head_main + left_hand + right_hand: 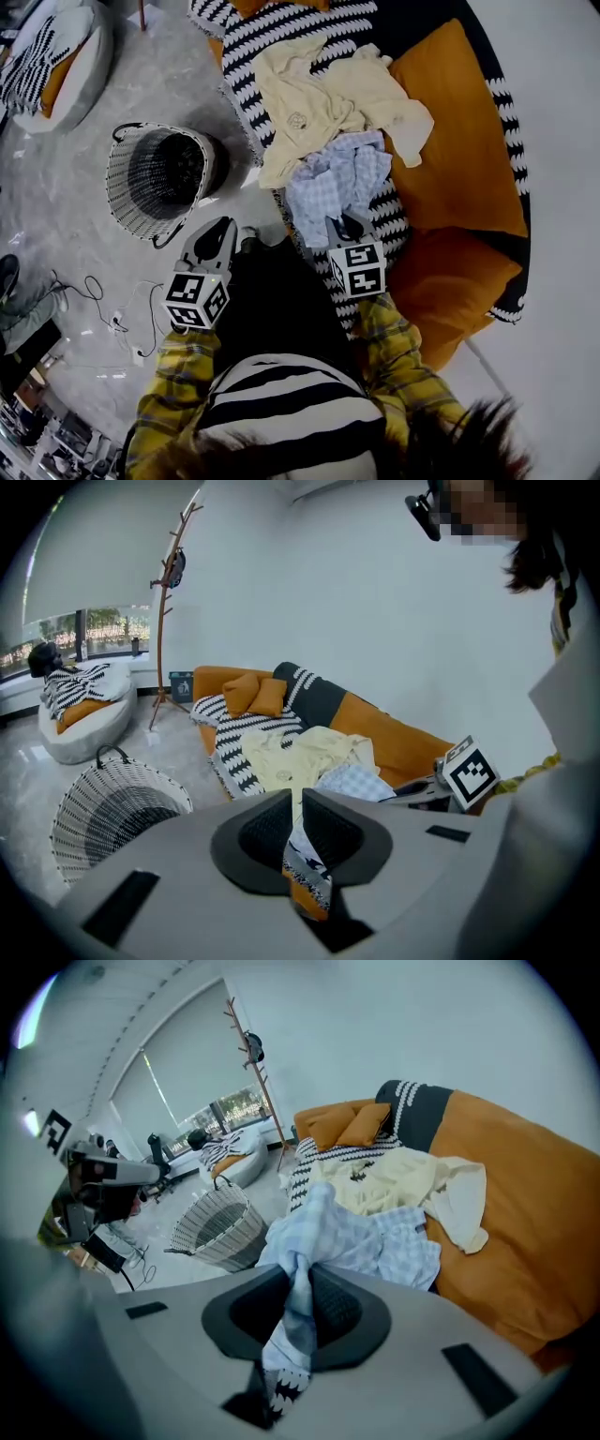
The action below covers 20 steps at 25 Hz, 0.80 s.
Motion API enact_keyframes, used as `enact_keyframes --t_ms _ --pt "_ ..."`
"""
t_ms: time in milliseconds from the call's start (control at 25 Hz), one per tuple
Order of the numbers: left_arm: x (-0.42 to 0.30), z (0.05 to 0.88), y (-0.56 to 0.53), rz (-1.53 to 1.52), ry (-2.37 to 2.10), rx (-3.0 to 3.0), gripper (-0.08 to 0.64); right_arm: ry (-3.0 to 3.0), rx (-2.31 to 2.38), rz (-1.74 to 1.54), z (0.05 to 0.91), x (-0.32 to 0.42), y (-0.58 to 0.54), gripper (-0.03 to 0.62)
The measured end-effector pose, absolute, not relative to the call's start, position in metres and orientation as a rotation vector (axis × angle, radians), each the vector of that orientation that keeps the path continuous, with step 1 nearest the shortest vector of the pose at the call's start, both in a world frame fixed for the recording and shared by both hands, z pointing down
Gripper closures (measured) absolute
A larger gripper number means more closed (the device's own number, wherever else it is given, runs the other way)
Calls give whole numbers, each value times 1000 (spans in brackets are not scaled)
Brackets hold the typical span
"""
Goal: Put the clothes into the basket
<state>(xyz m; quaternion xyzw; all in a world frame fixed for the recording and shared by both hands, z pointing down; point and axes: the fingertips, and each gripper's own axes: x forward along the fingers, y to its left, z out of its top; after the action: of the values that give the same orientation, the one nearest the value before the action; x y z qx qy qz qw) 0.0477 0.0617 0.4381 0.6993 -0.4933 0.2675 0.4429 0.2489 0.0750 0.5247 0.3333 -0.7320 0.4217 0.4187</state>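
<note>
- Clamped in the right tongs point(300, 1283): a bunched fold of the blue checked garment point(375, 1241), drawn up into a peak, the rest lying on the sofa point(450, 150).
- Pressed almost together: the left tongs point(296, 803), leaving only a thin slit.
- In that slit, a strip of zigzag pattern and orange; can't tell whether caught between the pads or just showing beyond them.
- Held over the floor point(66, 225) at the sofa's near left edge, apart from the clothes: the left tongs.
- Spread on the zigzag blanket point(281, 28), just beyond the blue checked garment and touching it: a cream garment point(319, 98).
- Standing upright on the floor, left of the sofa and apart from both tongs: the basket point(122, 187).
- Both garments on the sofa, outside the basket.
</note>
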Motion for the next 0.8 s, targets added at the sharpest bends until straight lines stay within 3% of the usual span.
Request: enact_keyframes --t_ms 800 --pt "-89 357 44 473 -1508 1741 514 -2131 972 833 351 136 -23 515"
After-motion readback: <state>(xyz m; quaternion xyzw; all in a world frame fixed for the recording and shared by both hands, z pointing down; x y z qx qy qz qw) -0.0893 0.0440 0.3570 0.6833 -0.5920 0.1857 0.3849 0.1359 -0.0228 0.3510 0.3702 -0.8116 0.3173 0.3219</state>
